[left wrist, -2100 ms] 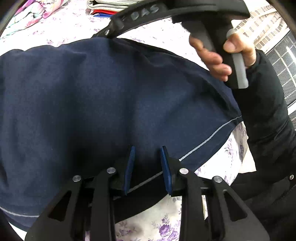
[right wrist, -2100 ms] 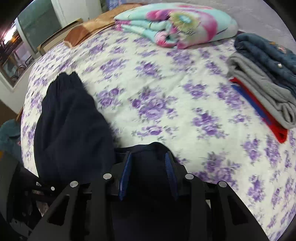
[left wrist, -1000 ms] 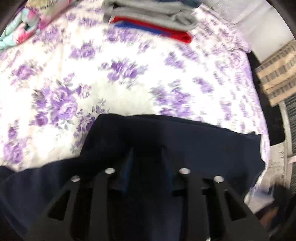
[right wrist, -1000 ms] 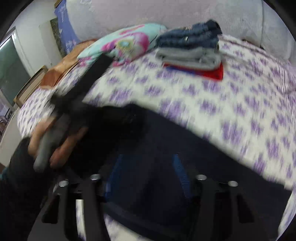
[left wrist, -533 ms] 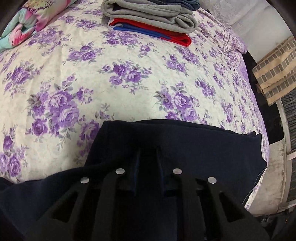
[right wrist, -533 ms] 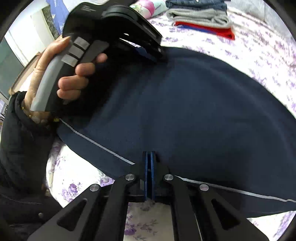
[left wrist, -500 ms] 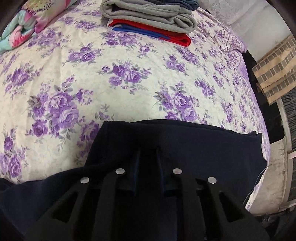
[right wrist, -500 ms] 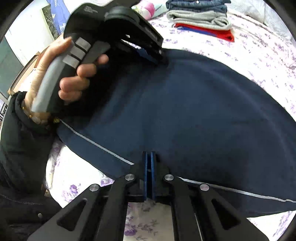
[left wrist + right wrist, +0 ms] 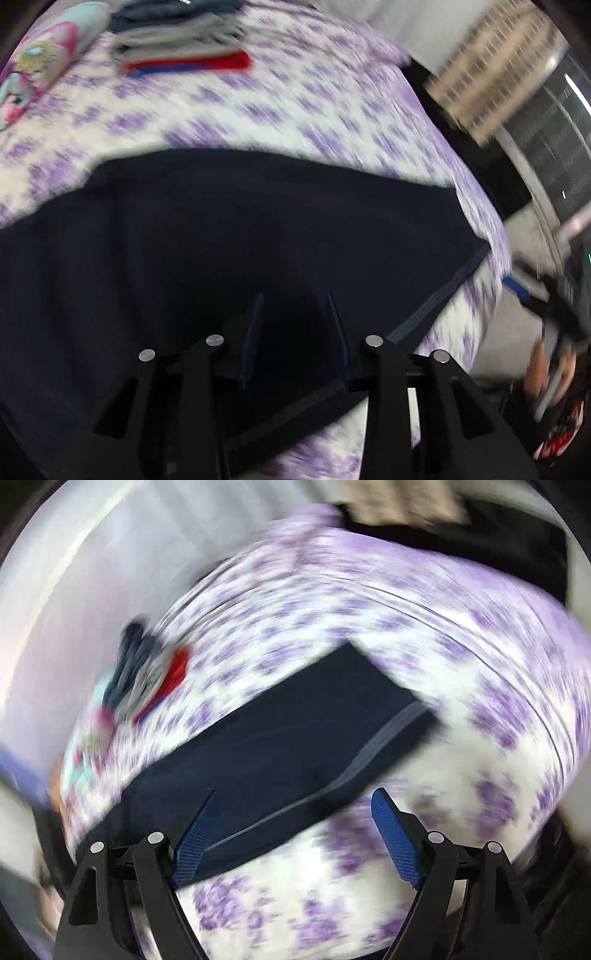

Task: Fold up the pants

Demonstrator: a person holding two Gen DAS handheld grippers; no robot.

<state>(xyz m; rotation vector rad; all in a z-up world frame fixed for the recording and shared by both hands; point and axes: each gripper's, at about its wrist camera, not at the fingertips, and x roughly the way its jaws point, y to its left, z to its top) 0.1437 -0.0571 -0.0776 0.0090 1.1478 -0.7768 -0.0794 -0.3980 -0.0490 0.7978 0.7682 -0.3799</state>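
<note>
Navy pants (image 9: 288,734) lie flat on the bed (image 9: 461,672), left gripper (image 9: 294,317) jaws parted low over them, right gripper (image 9: 291,819) jaws spread wide at their lower edge, holding nothing.

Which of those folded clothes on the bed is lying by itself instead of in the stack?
The navy pants, spread flat on the flowered bedspread under both open grippers. The denim, grey and red pieces are stacked in a pile of folded clothes farther up the bed.

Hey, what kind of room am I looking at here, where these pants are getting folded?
Most likely a bedroom: the navy pants lie on a bed with a purple-flowered sheet, a stack of folded clothes sits farther back, and a colorful rolled blanket or pillow lies beside it.
</note>
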